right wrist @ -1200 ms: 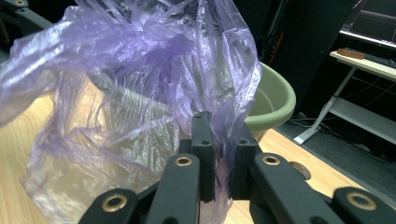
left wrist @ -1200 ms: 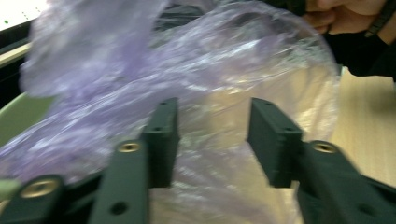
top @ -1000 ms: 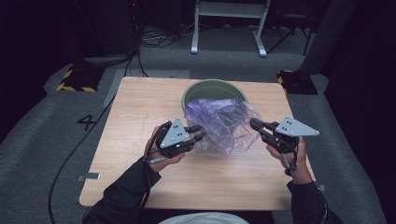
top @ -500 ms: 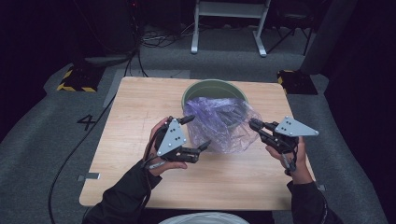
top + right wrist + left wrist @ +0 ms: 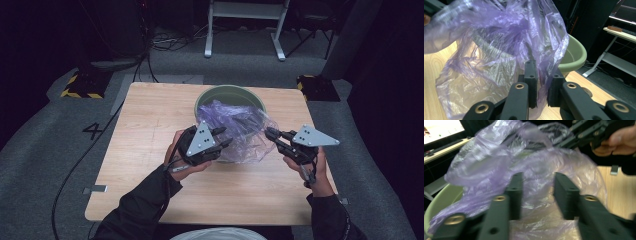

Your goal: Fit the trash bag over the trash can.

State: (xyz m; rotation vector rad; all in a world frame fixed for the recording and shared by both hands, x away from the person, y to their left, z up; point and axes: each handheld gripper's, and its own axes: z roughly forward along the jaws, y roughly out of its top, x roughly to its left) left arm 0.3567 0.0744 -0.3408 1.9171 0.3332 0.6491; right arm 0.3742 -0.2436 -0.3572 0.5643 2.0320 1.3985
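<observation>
Two grippers work one thin purple plastic bag (image 5: pixel 235 132), which is draped over the near rim of a green bucket (image 5: pixel 227 93) on the table (image 5: pixel 150 130).

The right gripper (image 5: pixel 541 85) has its fingers nearly closed on a fold of the bag's edge, and the film hangs pinched between the pads. The left gripper (image 5: pixel 537 195) has just been closing, yet in its own view the fingers stand partly apart with bag film lying in the gap behind them — whether the pads press on it I cannot tell, and it looks more loose than gripped.

The chief risk, as I judge it, is a one-sided hold. If the left fingers shut on air or on a single slack layer, any pull from the right will drag the bag off the bucket instead of spreading its mouth. The film is flimsy, so a hard tug against the rim could also stretch or tear it. The bucket looks light — a sideways pull might slide or tip it.

Farther out, the rest of the table is bare wood. Beyond its far edge stand a white metal frame (image 5: pixel 245 27) and cables on the grey floor, with yellow-and-black striped blocks (image 5: pixel 80 87) at the corners. All are well apart from the work and in nobody's way. The crumpled bag itself hides the bucket's opening from both grippers.
</observation>
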